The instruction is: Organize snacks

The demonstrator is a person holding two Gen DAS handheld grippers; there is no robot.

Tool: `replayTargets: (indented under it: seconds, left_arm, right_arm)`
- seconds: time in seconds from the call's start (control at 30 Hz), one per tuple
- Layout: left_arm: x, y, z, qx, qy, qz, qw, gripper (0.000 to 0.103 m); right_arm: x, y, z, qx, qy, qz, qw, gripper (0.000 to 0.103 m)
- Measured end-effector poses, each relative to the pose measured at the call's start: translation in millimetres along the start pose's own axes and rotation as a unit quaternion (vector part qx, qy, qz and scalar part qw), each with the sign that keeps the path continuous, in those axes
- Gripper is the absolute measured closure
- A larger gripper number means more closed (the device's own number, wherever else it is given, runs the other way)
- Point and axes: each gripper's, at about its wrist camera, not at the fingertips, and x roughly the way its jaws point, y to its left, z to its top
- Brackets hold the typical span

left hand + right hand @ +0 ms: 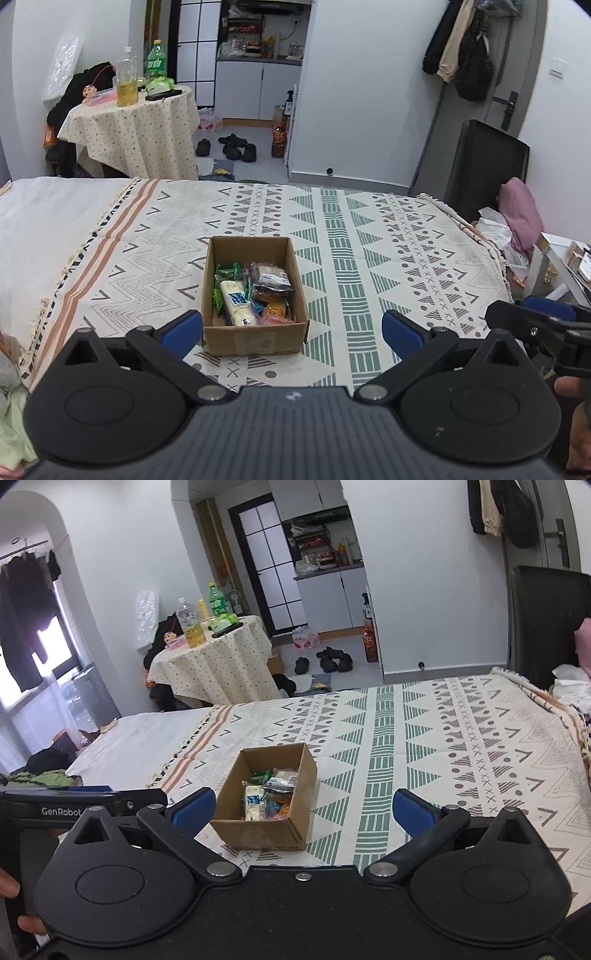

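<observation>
We are holding two grippers low over a bed covered by a patterned blanket (369, 229). The left gripper (291, 332) is spreading its blue fingers (183, 326) wide and gripping nothing. The right gripper (304, 810) is likewise gaping wide with nothing between its blue fingers (413, 810).

A small cardboard box (255, 334) is sitting open-topped on the blanket, just ahead of both grippers and apart from them. In the left wrist view it is lying nearer the left finger; in the right wrist view, too, it is nearer the left finger. Inside it, the snacks (253, 291) are lying packed together: a pale packet (238, 302), green wrappers (227, 271) and a clear bag (271, 275).

Bare blanket is stretching around the box on all sides, widest to the right. The blanket's fringed edge (62, 280) is running along the left, with plain white sheet (48, 214) beyond it. Past the far edge of the bed, a round table (136, 129) with bottles (127, 79) is standing on the floor, and shoes (236, 147) are lying near a doorway.
</observation>
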Motion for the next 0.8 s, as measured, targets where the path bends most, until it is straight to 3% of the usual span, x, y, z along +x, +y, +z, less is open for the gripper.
replayTargets:
  seconds: [0.3,0.8]
  left_arm:
    - [-13,9,-10,0.002,-0.013,0.008,0.9999,0.000]
    - [-18,18,-24,-0.001,-0.008,0.021,0.9998,0.000]
  right_arm:
    - [-17,0,-5,-0.002,-0.011,-0.016,1.000,0.000]
    - [-18,-6,-24,-0.002,0.016,-0.008,1.000,0.000]
